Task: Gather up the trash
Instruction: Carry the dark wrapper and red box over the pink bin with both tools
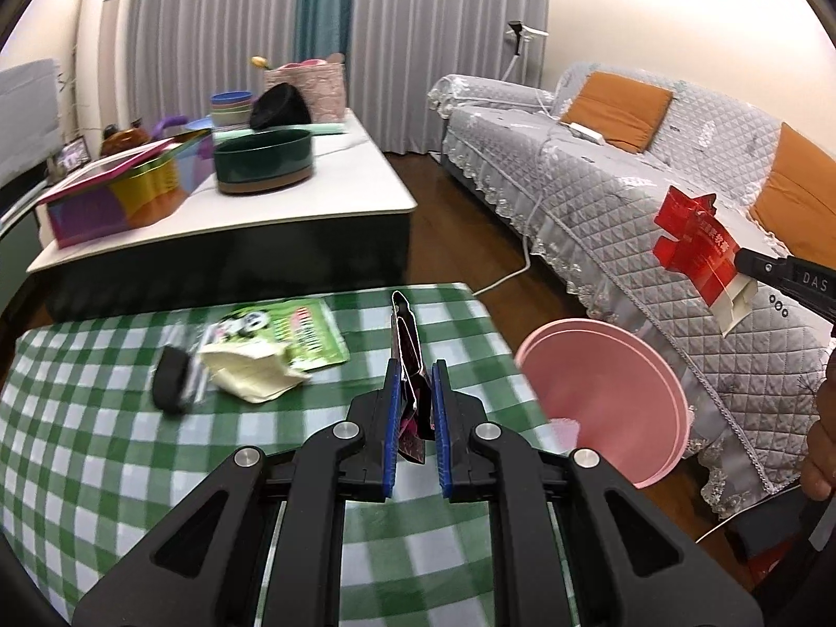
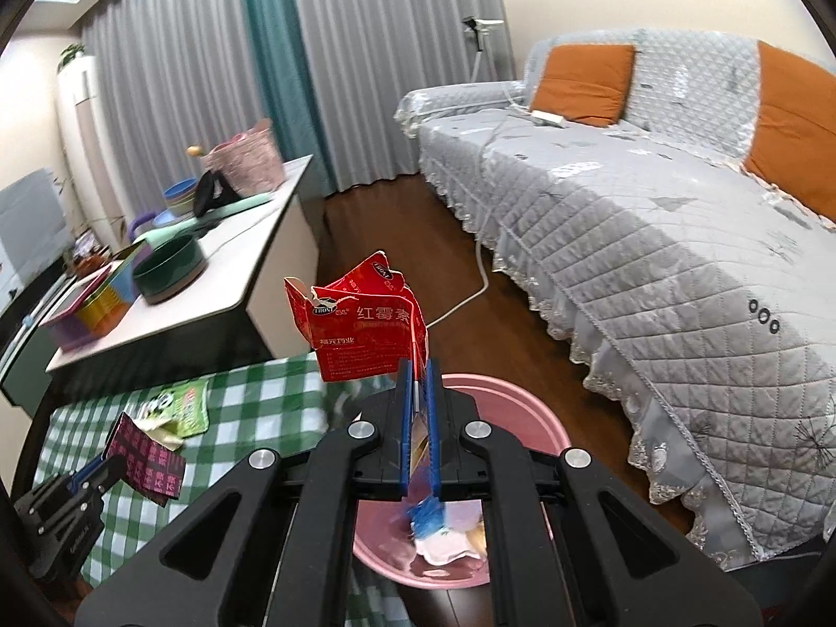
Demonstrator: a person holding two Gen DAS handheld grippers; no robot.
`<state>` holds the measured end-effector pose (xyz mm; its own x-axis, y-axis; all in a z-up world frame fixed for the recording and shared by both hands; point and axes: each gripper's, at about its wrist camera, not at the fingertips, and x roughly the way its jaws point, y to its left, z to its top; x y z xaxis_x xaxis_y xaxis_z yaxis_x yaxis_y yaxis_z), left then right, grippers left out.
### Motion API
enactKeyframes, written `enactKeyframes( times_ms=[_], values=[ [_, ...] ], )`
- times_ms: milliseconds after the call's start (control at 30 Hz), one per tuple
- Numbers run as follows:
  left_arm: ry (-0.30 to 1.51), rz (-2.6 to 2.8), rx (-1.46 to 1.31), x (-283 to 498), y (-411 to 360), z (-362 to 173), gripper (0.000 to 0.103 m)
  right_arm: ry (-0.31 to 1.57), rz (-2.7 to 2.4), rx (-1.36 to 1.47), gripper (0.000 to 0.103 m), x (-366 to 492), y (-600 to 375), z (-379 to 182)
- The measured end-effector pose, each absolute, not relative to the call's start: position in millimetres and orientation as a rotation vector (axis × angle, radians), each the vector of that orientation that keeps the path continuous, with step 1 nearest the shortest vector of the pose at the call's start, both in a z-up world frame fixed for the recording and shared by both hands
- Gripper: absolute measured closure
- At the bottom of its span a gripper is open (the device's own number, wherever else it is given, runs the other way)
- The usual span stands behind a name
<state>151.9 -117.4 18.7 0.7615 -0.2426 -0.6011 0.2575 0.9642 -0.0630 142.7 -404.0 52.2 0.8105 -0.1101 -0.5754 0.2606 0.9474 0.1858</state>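
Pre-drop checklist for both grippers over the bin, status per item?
1. Right gripper grip on red carton: ok, shut on the carton's edge.
2. Red carton over the pink bin: ok, the bin lies directly below the right gripper in the right wrist view.
3. Left gripper grip on dark pink wrapper: ok, pinched between the blue pads.
4. Left gripper over the bin: not ok, it is above the checked tablecloth, bin to its right.
5. Bin has room: ok, only a few scraps at the bottom.
6. Table cleared: not ok, green packet and cream paper remain.
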Motion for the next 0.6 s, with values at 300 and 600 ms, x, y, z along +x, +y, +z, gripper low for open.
enactKeyframes(
  times_ms=[300, 600],
  values=[
    [0.648, -0.346, 0.049, 164, -163, 20, 0.092, 0.586, -0.255, 0.234, 0.098, 146, -417, 53],
    [0.656, -0.407, 0.063, 175, -197, 14, 0.092, 0.613, -0.278, 0.24, 0.098, 148, -428, 42]
  ],
)
